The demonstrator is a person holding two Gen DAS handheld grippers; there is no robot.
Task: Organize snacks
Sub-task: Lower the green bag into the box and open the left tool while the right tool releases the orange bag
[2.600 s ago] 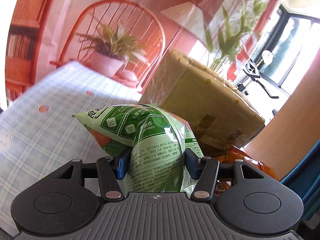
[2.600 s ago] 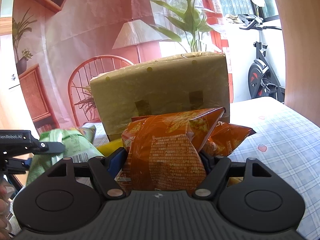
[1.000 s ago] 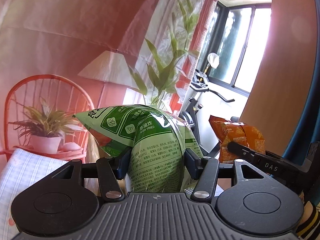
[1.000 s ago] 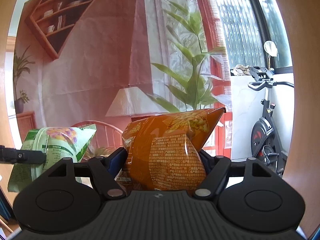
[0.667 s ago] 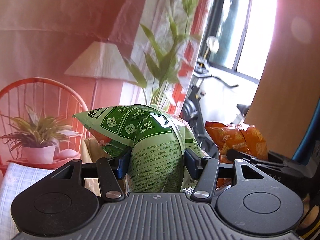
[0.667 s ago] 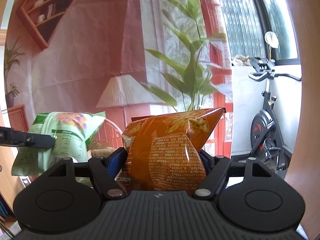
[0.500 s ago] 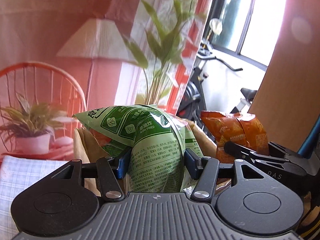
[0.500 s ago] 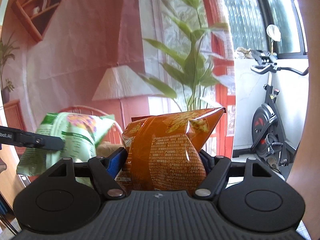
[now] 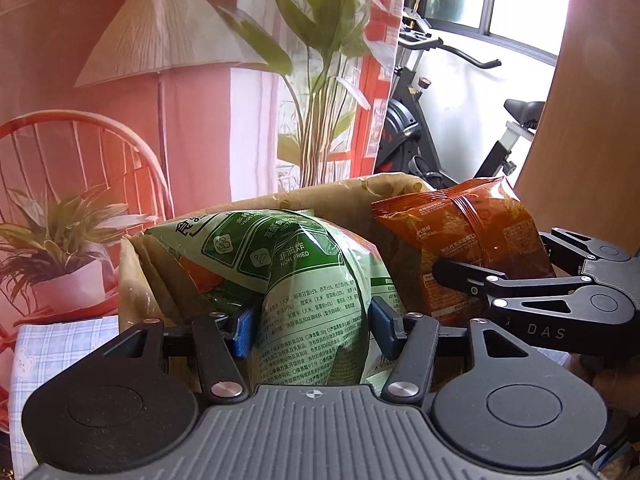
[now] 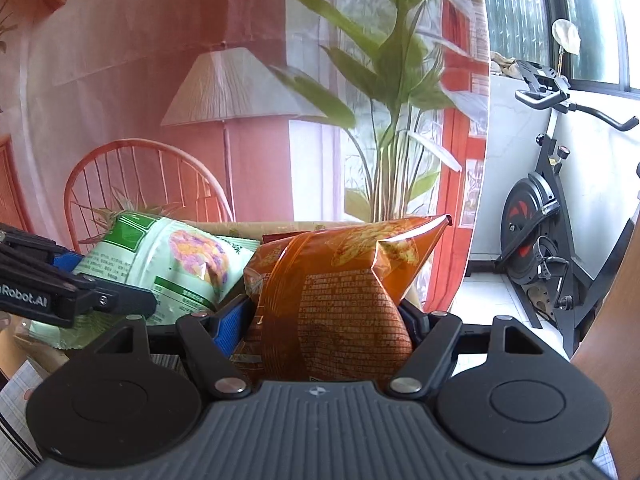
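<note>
My left gripper [image 9: 312, 320] is shut on a green snack bag [image 9: 296, 280] and holds it over the open top of a brown cardboard box [image 9: 340, 196]. My right gripper [image 10: 328, 320] is shut on an orange snack bag [image 10: 340, 292], held beside the green one. In the left wrist view the orange bag [image 9: 464, 236] and the right gripper [image 9: 460, 276] are to the right, over the box. In the right wrist view the green bag [image 10: 176, 264] and the left gripper [image 10: 100, 300] are to the left. The box inside is hidden.
A blue checked tablecloth [image 9: 60, 344] covers the table under the box. Behind stand a red chair [image 9: 80, 140], a potted plant [image 9: 60, 248], a floor lamp [image 10: 232, 92], a tall plant [image 10: 392, 92] and an exercise bike [image 10: 552, 220].
Both grippers rose from table level with their bags, then came down and forward. The box's open rim now sits right behind both bags.
</note>
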